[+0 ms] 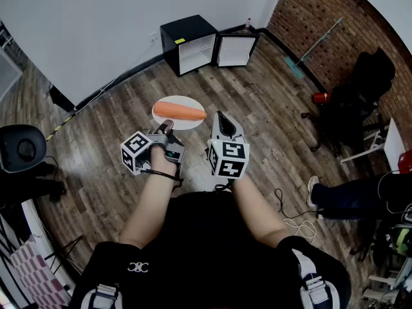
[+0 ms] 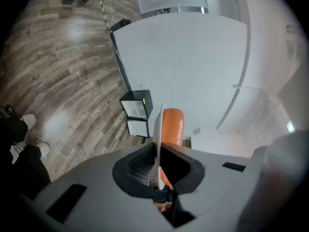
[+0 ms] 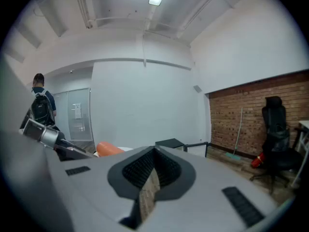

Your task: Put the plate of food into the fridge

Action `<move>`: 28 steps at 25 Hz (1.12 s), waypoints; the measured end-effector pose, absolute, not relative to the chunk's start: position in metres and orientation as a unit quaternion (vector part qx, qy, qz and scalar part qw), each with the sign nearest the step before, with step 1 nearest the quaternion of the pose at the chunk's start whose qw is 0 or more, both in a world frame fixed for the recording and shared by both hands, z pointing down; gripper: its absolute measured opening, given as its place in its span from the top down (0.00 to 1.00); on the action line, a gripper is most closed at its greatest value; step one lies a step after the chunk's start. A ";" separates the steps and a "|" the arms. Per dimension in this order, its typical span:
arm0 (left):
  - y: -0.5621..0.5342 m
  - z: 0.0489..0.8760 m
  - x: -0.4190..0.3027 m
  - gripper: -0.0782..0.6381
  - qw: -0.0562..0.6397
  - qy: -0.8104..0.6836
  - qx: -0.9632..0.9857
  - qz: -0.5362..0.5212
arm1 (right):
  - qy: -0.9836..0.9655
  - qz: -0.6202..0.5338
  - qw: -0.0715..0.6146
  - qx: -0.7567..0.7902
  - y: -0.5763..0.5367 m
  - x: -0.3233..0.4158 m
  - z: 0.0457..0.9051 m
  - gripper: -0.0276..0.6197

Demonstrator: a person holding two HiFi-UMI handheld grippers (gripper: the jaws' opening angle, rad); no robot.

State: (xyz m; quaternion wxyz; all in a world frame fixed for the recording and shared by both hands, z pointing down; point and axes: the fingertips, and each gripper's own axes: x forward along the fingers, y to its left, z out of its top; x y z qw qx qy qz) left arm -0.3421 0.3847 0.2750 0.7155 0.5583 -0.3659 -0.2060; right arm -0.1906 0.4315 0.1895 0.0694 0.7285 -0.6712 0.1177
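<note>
You hold one left gripper (image 1: 166,127) and one right gripper (image 1: 221,116); you face one plate (image 1: 187,125), one carrot (image 1: 181,111), one fridge (image 1: 187,40), one broom (image 1: 318,44), one chair (image 1: 367,82) by the bricks.

The left gripper (image 2: 158,153) has its jaws closed on the rim of a white plate (image 2: 160,129), which appears edge-on as a thin line running out past the jaw tips. An orange carrot (image 2: 173,125) lies against the plate's face on the right of the jaws. Farther ahead and slightly left stands a small black fridge (image 2: 136,104), its door (image 2: 138,127) swung open, against a white wall (image 2: 188,66). Wooden floor (image 2: 58,71) fills the left, with a person's shoes (image 2: 29,121) at the edge.
</note>
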 end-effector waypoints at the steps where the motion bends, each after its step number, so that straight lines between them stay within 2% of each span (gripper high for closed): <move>1: 0.386 0.276 -0.342 0.85 0.718 -0.365 0.556 -0.206 | -0.671 0.120 0.070 0.728 0.432 -0.191 0.190 0.94; 9: 0.385 0.280 -0.342 0.85 0.726 -0.360 0.550 -0.203 | -0.659 0.126 0.053 0.739 0.432 -0.188 0.191 0.94; 19: 0.365 0.280 -0.351 0.85 0.726 -0.343 0.561 -0.201 | -0.641 0.121 0.063 0.755 0.417 -0.203 0.196 0.94; 28: 0.325 0.267 -0.319 0.85 0.714 -0.336 0.582 -0.199 | -0.623 0.117 0.074 0.770 0.386 -0.183 0.192 0.94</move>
